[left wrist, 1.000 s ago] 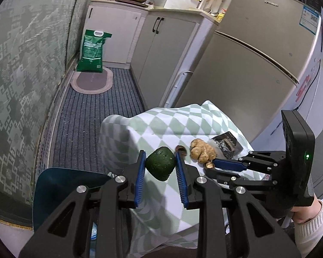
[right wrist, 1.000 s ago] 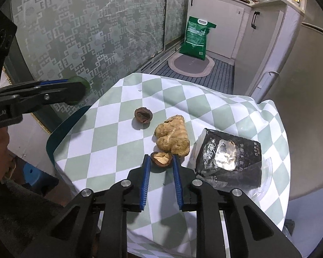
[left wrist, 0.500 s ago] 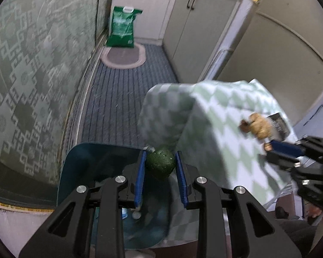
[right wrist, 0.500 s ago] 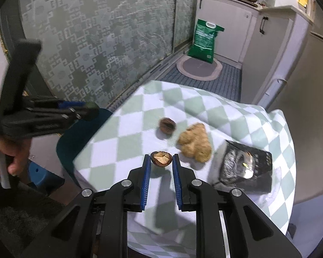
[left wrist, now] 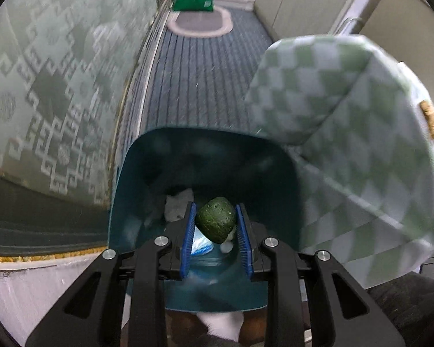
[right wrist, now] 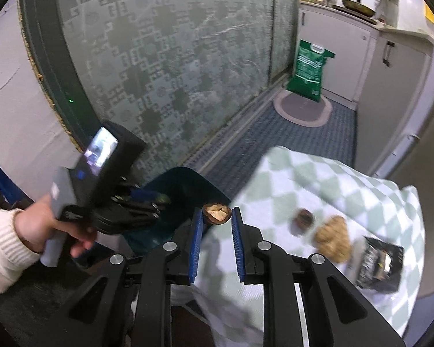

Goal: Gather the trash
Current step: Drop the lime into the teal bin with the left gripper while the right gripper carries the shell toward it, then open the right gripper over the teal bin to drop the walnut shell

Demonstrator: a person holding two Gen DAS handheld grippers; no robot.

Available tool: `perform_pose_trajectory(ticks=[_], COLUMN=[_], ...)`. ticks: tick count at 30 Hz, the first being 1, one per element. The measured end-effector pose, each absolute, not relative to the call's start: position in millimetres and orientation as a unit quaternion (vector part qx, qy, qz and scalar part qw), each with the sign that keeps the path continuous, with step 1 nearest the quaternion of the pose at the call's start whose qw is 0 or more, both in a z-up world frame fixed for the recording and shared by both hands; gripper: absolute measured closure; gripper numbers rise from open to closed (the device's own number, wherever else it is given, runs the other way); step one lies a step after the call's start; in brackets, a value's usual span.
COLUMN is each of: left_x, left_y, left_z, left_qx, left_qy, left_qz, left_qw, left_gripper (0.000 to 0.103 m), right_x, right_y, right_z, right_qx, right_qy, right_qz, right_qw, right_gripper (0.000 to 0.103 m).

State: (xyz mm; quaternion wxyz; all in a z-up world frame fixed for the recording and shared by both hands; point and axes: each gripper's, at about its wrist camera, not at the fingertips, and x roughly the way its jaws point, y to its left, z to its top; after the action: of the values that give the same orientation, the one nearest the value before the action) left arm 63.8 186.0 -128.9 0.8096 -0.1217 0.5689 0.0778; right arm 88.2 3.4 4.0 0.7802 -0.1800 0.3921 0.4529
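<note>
My left gripper (left wrist: 215, 217) is shut on a dark green lump (left wrist: 216, 219) and points down into the dark teal bin (left wrist: 147, 156). White and blue rubbish lies at the bin's bottom. My right gripper (right wrist: 217, 217) is shut on a brown walnut shell half (right wrist: 217, 213) above the table's left edge, close to the bin (right wrist: 182, 185). In the right wrist view a hand (right wrist: 37, 225) holds the left gripper (right wrist: 159, 199) over the bin. On the checked tablecloth (right wrist: 318, 185) lie another shell half (right wrist: 303, 218), a beige lumpy piece (right wrist: 332, 238) and a black wrapper (right wrist: 379, 263).
A patterned frosted glass wall (right wrist: 173, 57) runs along the left behind the bin. A striped floor mat (left wrist: 199, 72) leads to an oval rug (left wrist: 201, 23) and a green bag (right wrist: 309, 70). Cabinets (right wrist: 396, 66) stand at the right.
The left gripper swung off the table and sank over the bin with the green lump. The right gripper lifted the shell half off the cloth and carried it left toward the bin.
</note>
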Motion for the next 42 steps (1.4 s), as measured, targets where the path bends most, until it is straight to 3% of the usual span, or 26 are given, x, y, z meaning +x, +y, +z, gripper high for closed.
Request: perform_pose_trajectory(ticks=[9,11,18,36,40,42], left_x=[54.6,51.2,35.4,-35.2,-43.9,-45.7], left_y=[206.2,204.3,200.4,171.9,170.2,170.8], left_z=[-129.6,-116.6,-66.0,67.5,77.0,78.0], left_qx=[-0.108,-0.099,-0.089,-0.088,-0.094,-0.098], left_qy=[0.560,0.538,0.455,0.176,0.164,0.166], left_qz=[0.091,0.088,0.093,0.093,0.087,0.082], left_qw=[0.817,0.832,0.881,0.976,0.978,0.978], left_gripper=[0.073,0.079,0.084,0.084,0.084,0.084], right_x=[80.4,80.8,82.6,79.4,72.0,69.8], right_y=[54.1,60.6,76.7,110.1,118.6,122.0], right_z=[-16.7,-24.1,-41.4,-80.0,-90.8,-95.5], right_qx=[-0.189,-0.192,-0.195,-0.207,-0.222,-0.228], right_qy=[0.426,0.435,0.457,0.501,0.505,0.506], right_qz=[0.470,0.469,0.464,0.464,0.463,0.459], right_qw=[0.749,0.745,0.733,0.701,0.694,0.693], right_gripper=[0.083,0.083,0.083,0.083,0.081,0.074])
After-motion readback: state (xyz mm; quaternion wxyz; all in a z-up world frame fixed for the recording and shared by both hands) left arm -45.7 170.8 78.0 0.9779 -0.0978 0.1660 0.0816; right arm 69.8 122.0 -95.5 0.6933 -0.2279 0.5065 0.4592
